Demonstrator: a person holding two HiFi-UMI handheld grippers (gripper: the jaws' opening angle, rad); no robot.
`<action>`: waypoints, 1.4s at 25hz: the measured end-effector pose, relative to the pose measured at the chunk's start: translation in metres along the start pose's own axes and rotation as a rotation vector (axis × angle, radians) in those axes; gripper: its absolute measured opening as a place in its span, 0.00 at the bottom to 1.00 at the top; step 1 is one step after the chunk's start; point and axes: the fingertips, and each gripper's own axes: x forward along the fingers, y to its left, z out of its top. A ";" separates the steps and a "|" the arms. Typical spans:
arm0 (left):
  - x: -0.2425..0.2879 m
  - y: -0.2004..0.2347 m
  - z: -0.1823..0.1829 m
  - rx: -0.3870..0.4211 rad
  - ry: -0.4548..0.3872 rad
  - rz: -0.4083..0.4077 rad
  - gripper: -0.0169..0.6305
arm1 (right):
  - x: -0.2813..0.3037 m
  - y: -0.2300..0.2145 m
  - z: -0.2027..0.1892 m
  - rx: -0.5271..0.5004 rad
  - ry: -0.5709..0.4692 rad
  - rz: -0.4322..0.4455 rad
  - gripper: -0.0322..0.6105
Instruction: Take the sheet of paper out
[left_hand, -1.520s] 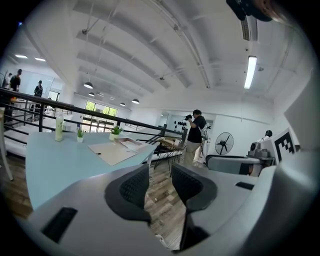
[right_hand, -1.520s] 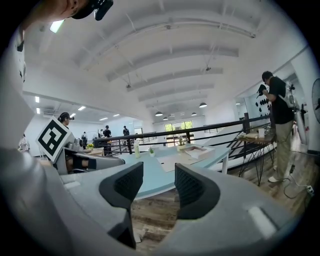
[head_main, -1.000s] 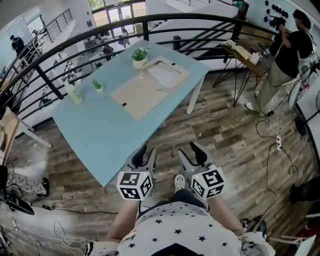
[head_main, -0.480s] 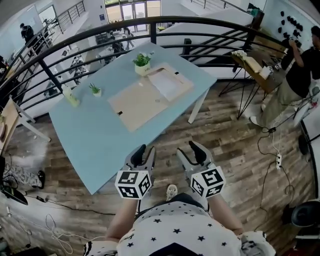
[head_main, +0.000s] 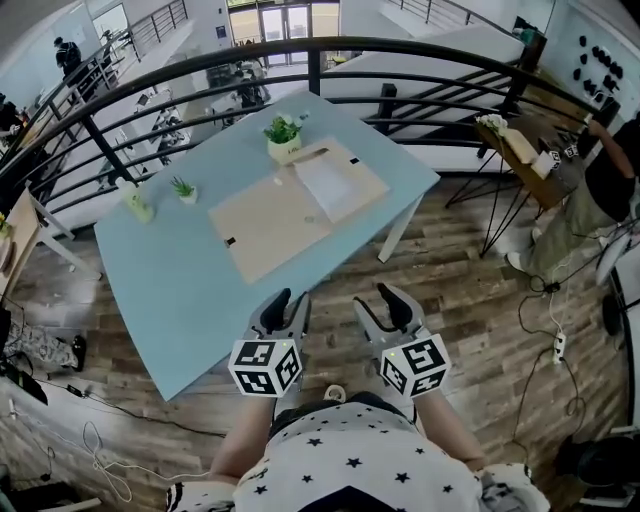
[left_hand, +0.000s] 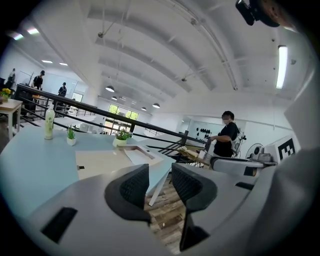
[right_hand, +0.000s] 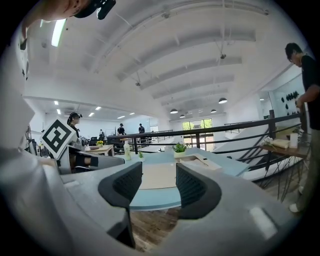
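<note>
A white sheet of paper (head_main: 329, 183) lies in the far half of an open tan folder (head_main: 290, 207) on a light blue table (head_main: 190, 270). The folder (left_hand: 107, 161) and the sheet (left_hand: 140, 154) show low in the left gripper view, and the folder (right_hand: 160, 175) shows again between the jaws in the right gripper view. My left gripper (head_main: 286, 303) and right gripper (head_main: 381, 300) hang side by side over the wood floor, short of the table's near corner. Both stand open with nothing between their jaws.
Two small potted plants (head_main: 284, 138) (head_main: 184, 189) and a pale green bottle (head_main: 134, 201) stand on the table's far side. A black railing (head_main: 330, 45) curves behind it. A person (head_main: 590, 200) works at a wooden stand (head_main: 515, 145) on the right; cables lie on the floor.
The table has slid nearer and to the right in the head view as I walk toward it. Both grippers keep their places in front of me, still open.
</note>
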 end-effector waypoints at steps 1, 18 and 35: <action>0.006 0.000 0.003 0.000 -0.004 0.005 0.24 | 0.003 -0.005 0.001 0.000 -0.001 0.004 0.36; 0.062 0.032 0.021 -0.039 -0.017 0.092 0.24 | 0.053 -0.049 0.008 0.025 -0.001 0.043 0.36; 0.200 0.107 0.063 -0.080 0.012 0.117 0.24 | 0.171 -0.130 0.038 -0.005 0.023 0.060 0.36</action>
